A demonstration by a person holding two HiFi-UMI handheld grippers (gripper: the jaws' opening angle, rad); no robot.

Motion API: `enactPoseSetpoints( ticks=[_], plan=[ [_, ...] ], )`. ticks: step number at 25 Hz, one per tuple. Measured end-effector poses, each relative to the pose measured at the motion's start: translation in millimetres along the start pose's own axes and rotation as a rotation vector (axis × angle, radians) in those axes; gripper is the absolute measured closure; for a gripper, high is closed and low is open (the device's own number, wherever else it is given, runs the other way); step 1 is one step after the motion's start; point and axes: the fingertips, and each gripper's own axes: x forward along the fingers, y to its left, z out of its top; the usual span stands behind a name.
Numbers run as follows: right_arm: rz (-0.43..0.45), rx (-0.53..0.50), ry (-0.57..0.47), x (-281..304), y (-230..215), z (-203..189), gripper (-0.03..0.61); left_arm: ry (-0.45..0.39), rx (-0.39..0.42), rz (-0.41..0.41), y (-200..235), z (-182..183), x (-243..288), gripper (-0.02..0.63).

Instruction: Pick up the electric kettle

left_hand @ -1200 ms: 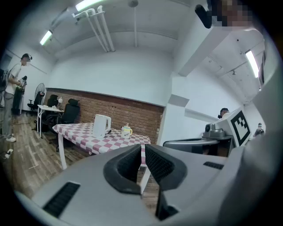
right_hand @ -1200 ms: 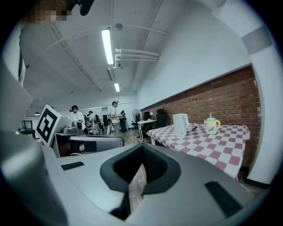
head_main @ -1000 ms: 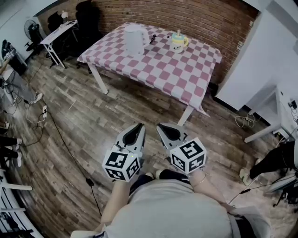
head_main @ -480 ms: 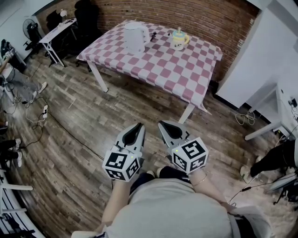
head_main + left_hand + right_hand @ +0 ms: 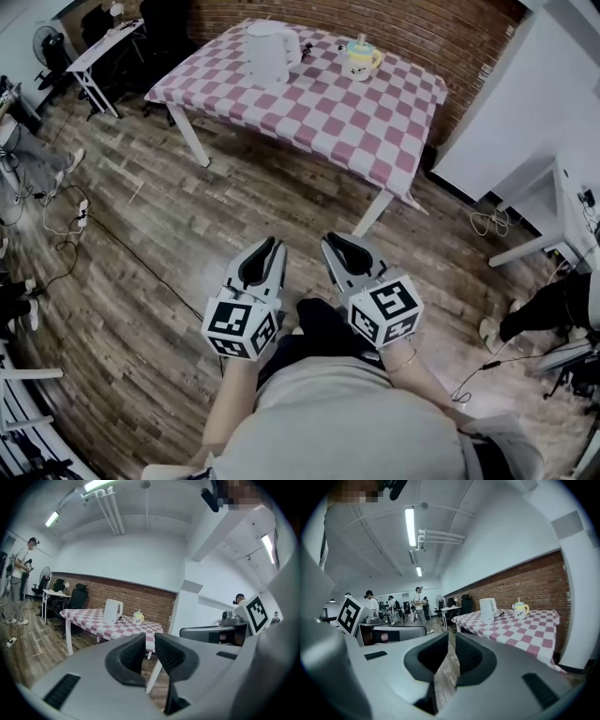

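Table (image 5: 328, 103) and electric kettle (image 5: 270, 52) sit higher in head view; right gripper (image 5: 333, 244) is opening its empty fingers (image 5: 469, 656).

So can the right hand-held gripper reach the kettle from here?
Probably not yet. The right hand-held gripper, jaws opening with nothing between them, is over the floor, and the kettle stands far off on the checkered table. Nothing blocks the way.

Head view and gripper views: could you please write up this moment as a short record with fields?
setting: brick wall behind, wood floor
table: checked cloth, well ahead of both grippers
kettle: white, upright near the table's far edge
cup: lidded, right of the kettle, apart from it
left gripper: shut, empty, far short of the table
right gripper: jaws opening, nothing between them, beside the left gripper
task status: kettle not yet reached
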Motion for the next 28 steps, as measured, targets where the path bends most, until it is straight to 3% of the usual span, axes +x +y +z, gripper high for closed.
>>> enactPoseSetpoints(
  ticks=[3,7,22,28],
  plan=[
    [0.015,-0.002,0.021,12.6,-0.4,1.1,0.523,0.001,-0.011,0.008,9.7,-1.1,2.0,0.56],
    [0.041,0.043,0.024,43.4,-6.2,6.4,0.491,0.011,-0.017,0.002,29.8,-0.2,16.7,0.46],
    [0.14,0.033,0.034,215.2,-73.1,48.7,0.433,0.024,0.027,0.085,162.7,47.8,137.2,0.442],
    [0.151,-0.005,0.014,268.4,-108.7,75.4,0.43,0.009,0.03,0.054,196.3,68.4,201.4,0.442]
  ],
)
